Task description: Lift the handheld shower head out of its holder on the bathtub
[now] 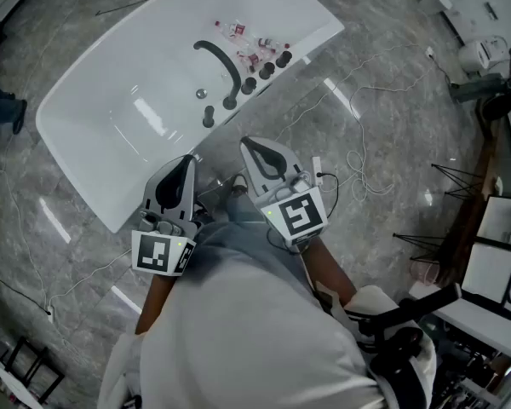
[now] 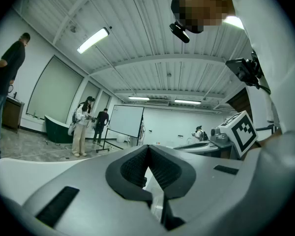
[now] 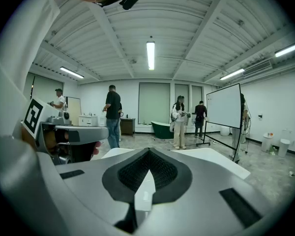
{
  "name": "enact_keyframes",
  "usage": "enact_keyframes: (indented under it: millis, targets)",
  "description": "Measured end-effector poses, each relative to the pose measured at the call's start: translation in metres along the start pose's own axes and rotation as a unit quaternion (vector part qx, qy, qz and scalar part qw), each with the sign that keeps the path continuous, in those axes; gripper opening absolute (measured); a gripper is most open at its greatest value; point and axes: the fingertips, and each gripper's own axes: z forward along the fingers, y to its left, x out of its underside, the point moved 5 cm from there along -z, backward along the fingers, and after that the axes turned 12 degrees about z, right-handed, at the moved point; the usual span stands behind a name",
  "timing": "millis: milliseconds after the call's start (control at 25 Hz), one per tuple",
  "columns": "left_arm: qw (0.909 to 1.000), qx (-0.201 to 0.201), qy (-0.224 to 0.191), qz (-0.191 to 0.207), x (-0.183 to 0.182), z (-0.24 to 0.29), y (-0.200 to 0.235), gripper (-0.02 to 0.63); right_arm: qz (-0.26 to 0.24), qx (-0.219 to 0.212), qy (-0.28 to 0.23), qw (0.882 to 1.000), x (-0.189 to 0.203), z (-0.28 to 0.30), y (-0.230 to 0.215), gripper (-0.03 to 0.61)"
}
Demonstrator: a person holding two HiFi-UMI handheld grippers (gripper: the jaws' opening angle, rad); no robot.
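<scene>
A white bathtub (image 1: 111,135) stands on the grey marble floor at the upper left of the head view. On its near rim sits a row of dark knobs (image 1: 249,84), and beside them a dark curved shower head (image 1: 222,63) arches over the tub. My left gripper (image 1: 187,162) and right gripper (image 1: 254,146) hover side by side just short of the tub's near edge, apart from the fittings. In the left gripper view the left gripper (image 2: 147,149) has its jaws shut with nothing between them. The right gripper (image 3: 148,154) is shut and empty too. Both point across the room.
Small bottles (image 1: 249,43) lie on the tub rim near the knobs. White cables (image 1: 351,156) and a plug block (image 1: 317,167) trail on the floor to the right. Black stands (image 1: 460,181) and shelving crowd the right side. People (image 3: 112,116) and a whiteboard (image 3: 223,107) stand further off.
</scene>
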Motion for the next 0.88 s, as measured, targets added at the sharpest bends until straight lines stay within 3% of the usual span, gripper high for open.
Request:
enact_keyframes:
  millis: [560, 880]
  targets:
    - [0.9992, -0.036, 0.016, 0.007, 0.008, 0.006, 0.03, 0.017, 0.022, -0.009, 0.036, 0.999, 0.014, 0.036, -0.013, 0.015]
    - [0.9979, -0.044, 0.047, 0.011, 0.051, 0.022, 0.053, 0.018, 0.064, -0.029, 0.067, 0.995, 0.087, 0.11, -0.051, 0.019]
